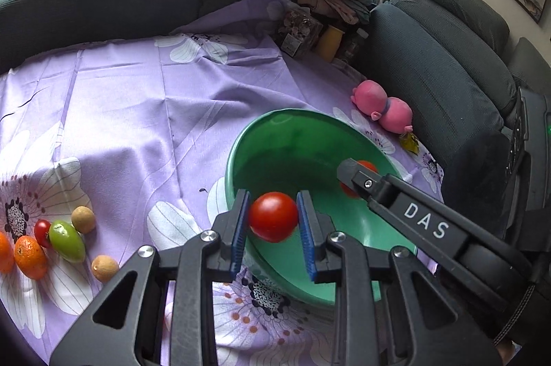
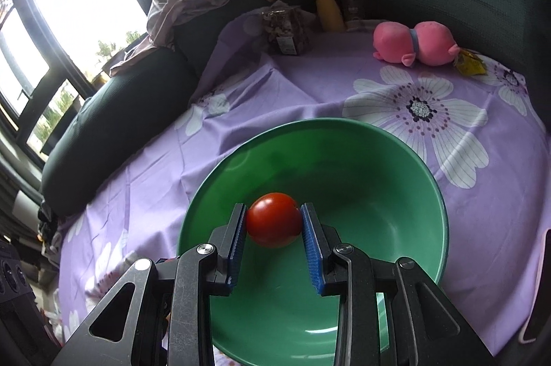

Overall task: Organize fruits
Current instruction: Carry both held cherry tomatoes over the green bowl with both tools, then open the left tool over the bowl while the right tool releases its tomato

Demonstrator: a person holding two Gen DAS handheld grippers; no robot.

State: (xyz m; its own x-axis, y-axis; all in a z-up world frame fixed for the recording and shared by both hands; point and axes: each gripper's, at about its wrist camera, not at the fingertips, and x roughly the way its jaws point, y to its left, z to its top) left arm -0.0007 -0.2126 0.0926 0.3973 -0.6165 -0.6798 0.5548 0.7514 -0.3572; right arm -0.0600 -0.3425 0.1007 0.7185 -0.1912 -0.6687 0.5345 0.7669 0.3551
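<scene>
Left gripper (image 1: 273,217) is clamping a red tomato (image 1: 273,216) over near-left rim of green bowl (image 1: 286,138); right gripper (image 2: 273,220) is pinching another tomato (image 2: 273,220) inside the bowl; remaining fruits (image 1: 65,240) are sitting far left on purple cloth (image 1: 137,111).

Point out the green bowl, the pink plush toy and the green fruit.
green bowl (image 2: 396,159): right wrist view, far inner wall.
pink plush toy (image 2: 392,43): right wrist view, left lobe.
green fruit (image 1: 67,240): left wrist view, middle of its skin.
</scene>
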